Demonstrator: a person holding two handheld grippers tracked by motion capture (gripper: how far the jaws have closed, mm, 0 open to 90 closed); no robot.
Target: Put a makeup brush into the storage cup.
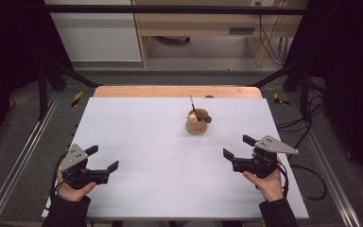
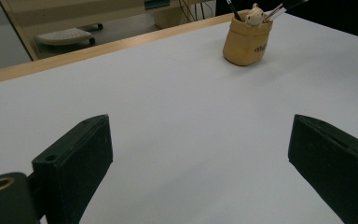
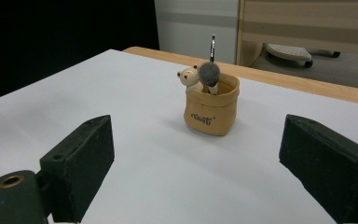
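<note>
The small tan pouch-shaped holder [image 1: 197,124] with brushes is stood upright at the white counter's [image 1: 146,142] far centre, reachable by both. Left gripper [image 1: 105,158] and right gripper [image 1: 239,147] are held apart, empty.

Table [image 1: 137,142] bare between tongs; sole obstacle, brush pot [image 1: 197,124], probably reachable.

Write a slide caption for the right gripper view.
Open right gripper faces a tan pouch holding brushes and a small bear figure.
</note>
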